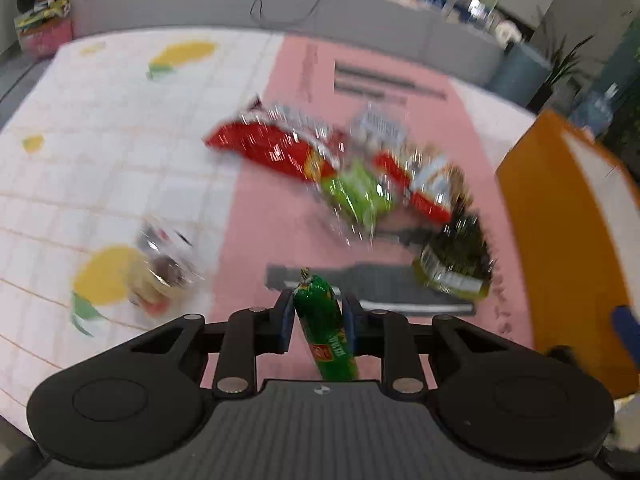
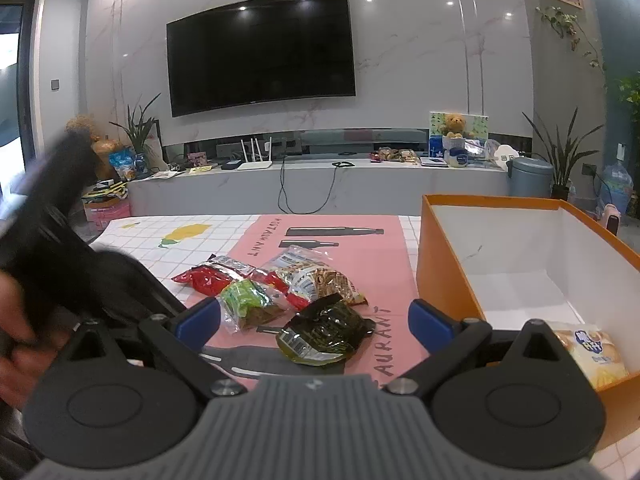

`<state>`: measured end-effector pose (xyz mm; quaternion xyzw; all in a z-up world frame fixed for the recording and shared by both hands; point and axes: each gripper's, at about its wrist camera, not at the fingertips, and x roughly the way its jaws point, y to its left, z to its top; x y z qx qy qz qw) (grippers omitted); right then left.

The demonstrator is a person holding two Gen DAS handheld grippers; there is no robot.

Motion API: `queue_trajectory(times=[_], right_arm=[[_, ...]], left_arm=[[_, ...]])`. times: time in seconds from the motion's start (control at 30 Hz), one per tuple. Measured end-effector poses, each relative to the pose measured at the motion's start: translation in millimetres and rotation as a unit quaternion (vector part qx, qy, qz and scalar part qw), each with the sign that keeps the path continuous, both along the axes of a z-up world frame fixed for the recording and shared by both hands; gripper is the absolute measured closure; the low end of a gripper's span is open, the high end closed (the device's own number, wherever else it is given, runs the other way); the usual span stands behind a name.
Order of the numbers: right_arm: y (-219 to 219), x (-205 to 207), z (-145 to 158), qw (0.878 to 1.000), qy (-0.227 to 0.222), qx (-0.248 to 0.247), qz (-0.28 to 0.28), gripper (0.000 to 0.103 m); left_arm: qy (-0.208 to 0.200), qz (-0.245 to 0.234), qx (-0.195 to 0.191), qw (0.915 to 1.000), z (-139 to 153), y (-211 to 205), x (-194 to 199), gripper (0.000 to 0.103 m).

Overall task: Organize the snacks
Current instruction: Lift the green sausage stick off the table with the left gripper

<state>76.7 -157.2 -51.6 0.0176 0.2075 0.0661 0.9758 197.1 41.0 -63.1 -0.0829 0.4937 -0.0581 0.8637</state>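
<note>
Left gripper [image 1: 318,316]: pinching green sausage stick [image 1: 325,330], long axis fwd. Orange box [image 1: 568,240] at 2 o'clock, near. Right gripper [image 2: 314,318]: spread, empty, snack pile [image 2: 276,292] at 12.

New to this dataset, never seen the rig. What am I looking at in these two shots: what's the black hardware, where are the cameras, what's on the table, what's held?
There is no robot. A person holds a handheld two-finger gripper in each hand, and each carries a fisheye camera looking forward along its fingers. The black hardware at the bottom of each picture is that gripper's own body.

The blurred picture is the left wrist view. The left gripper is shut on a green sausage-shaped snack.

The sharp picture is the right wrist view. The right gripper is open and holds nothing.

On the tablecloth lies a pile of snack packets, among them a red packet, a light green packet and a dark green packet. To the right stands an orange box with a yellow snack pack inside.
</note>
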Motion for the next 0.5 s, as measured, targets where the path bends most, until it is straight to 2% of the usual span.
queue_trajectory(times=[0.1, 0.23, 0.33, 0.5], right_arm=[[1.9, 0.1, -2.8, 1.0, 0.002, -0.001, 0.011, 0.005], [11.1, -1.9, -6.7, 0.999, 0.003, 0.011, 0.053, 0.005], [24.7, -4.9, -11.5, 0.997, -0.005, -0.005, 0.081, 0.005], [42.4, 0.3, -21.6, 0.996, 0.006, -0.022, 0.086, 0.005]], left_arm=[[-0.009, 0.009, -0.015, 0.9998, 14.0, 22.7, -8.2, 0.077], [-0.02, 0.035, -0.038, 0.9985, 24.8, 60.0, -15.5, 0.077], [-0.022, 0.035, -0.05, 0.9979, 28.4, 82.8, -18.7, 0.077], [0.015, -0.001, -0.044, 0.9989, 15.0, 86.5, -15.3, 0.077]])
